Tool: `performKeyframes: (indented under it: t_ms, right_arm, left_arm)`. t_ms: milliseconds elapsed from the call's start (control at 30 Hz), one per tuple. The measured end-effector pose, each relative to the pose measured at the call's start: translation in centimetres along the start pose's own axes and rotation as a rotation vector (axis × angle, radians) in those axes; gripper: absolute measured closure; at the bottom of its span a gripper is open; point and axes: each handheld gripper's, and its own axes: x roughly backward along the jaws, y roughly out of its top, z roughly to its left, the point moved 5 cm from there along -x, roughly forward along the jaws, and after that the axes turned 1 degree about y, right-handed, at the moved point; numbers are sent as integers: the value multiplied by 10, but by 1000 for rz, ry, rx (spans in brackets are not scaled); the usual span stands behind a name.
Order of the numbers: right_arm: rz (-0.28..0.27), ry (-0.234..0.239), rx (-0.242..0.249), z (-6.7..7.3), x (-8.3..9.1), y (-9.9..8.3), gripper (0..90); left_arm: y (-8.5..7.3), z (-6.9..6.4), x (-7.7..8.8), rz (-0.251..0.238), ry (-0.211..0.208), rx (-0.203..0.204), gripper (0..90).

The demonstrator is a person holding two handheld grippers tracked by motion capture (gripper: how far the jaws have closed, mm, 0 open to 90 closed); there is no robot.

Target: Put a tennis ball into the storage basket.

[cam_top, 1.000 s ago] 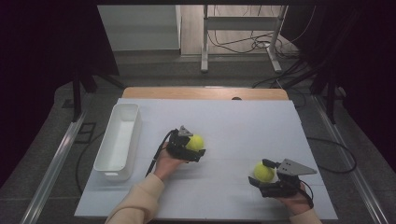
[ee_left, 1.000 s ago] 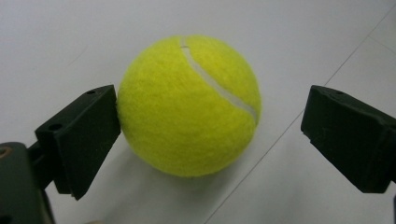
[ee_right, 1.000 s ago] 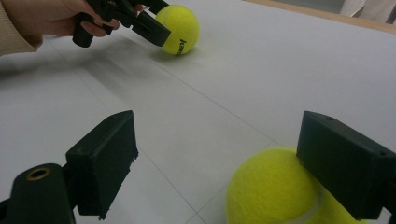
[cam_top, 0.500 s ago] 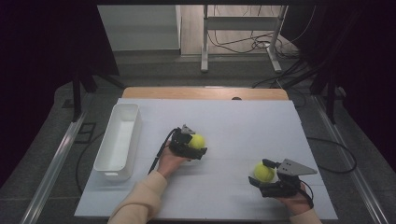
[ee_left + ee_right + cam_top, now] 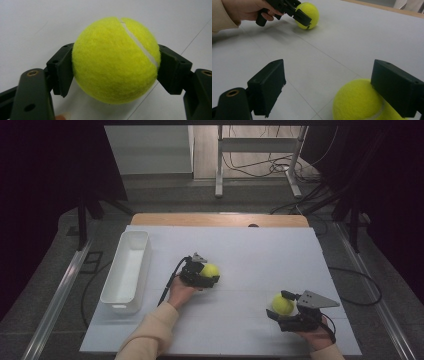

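Yellow felt squeezed: the left gripper has just clamped its tennis ball for lifting, while the right gripper gapes wide beside the second ball, lining up.

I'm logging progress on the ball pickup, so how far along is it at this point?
Done: the left gripper has just closed its jaws on one tennis ball, which rests on the table. In hand: the right gripper stands open around the second ball. Left: the white bin holds nothing yet.
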Motion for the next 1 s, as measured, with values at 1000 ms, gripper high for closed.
performKeyframes:
  t_ms: [1000]
  right_arm:
    - [1, -2, 4, 1, 0, 0, 128]
  left_arm:
    - [13, -3, 36, -99, 1, -32, 254]
